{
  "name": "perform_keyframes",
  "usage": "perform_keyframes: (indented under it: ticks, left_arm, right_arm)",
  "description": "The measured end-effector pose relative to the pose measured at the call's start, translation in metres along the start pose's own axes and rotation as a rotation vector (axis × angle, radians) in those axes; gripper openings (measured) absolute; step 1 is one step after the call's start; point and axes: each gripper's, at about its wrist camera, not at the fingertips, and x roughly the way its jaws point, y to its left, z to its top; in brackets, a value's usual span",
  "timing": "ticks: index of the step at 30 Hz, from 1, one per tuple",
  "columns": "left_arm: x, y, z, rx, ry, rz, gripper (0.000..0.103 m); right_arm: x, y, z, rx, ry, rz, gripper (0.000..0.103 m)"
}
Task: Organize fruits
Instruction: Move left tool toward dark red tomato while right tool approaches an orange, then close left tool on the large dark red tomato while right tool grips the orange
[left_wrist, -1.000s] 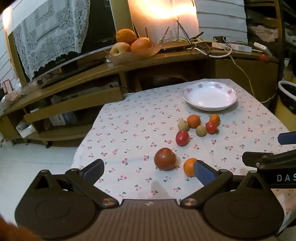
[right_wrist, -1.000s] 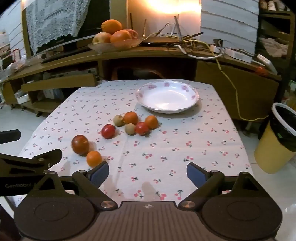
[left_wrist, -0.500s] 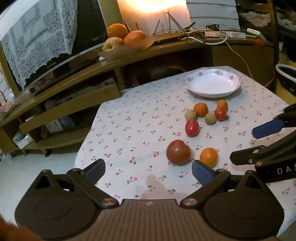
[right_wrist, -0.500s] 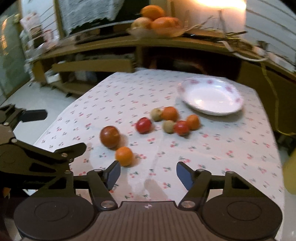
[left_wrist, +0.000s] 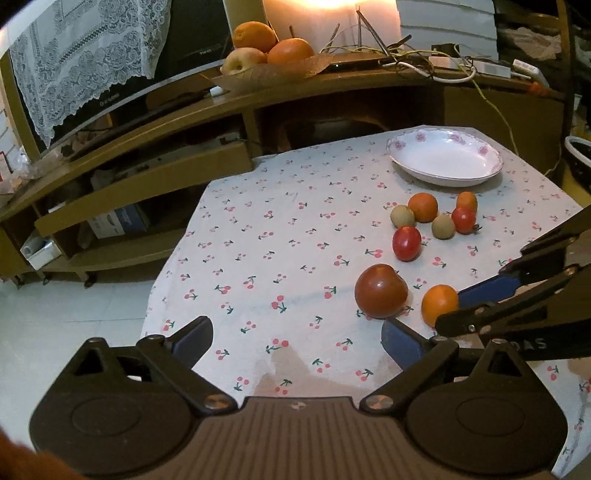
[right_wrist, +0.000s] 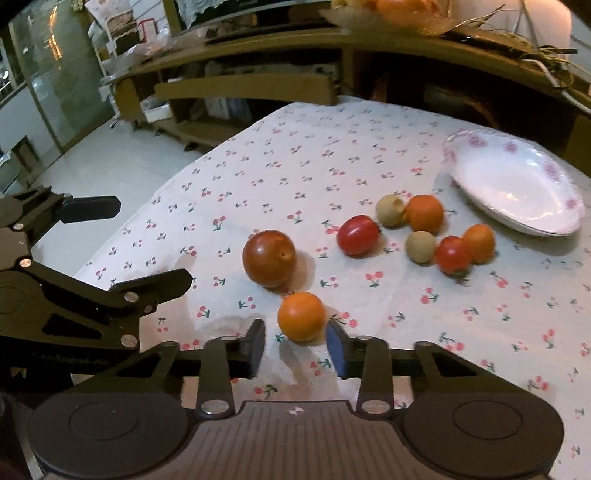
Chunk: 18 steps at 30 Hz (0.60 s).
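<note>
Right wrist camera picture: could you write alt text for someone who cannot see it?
The right gripper, its fingers open, lines up on a small orange lying on a cherry-print tablecloth. Beyond it lie a large dark red tomato, a cluster of six small fruits and an empty white plate; the left gripper is at left.

Scattered fruits beside white plate

Warm, dim indoor light is cast from a blown-out glow behind the shelf. Soft shadows are thrown toward the camera beneath the fruit. Straight edges are bent by fisheye distortion, and slight motion blur is seen in the right wrist view.
</note>
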Motion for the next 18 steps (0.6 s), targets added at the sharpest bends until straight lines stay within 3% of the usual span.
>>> perform_keyframes:
  ticks: [7, 13, 15, 18]
  left_arm:
    - [0.01, -0.013, 0.008, 0.043, -0.003, -0.066, 0.102]
    - [0.029, -0.034, 0.02, 0.106, -0.007, -0.124, 0.094]
    - [0.037, -0.041, 0.023, 0.126, 0.0, -0.131, 0.089]
    - [0.049, -0.045, 0.023, 0.118, 0.033, -0.166, 0.071]
  right_arm:
    - [0.006, -0.012, 0.005, 0.026, 0.009, 0.009, 0.026]
    - [-0.013, -0.038, -0.005, 0.101, -0.006, -0.027, 0.025]
    - [-0.021, -0.047, -0.009, 0.133, -0.018, -0.035, 0.025]
    - [-0.026, -0.055, -0.013, 0.154, -0.029, -0.047, 0.022]
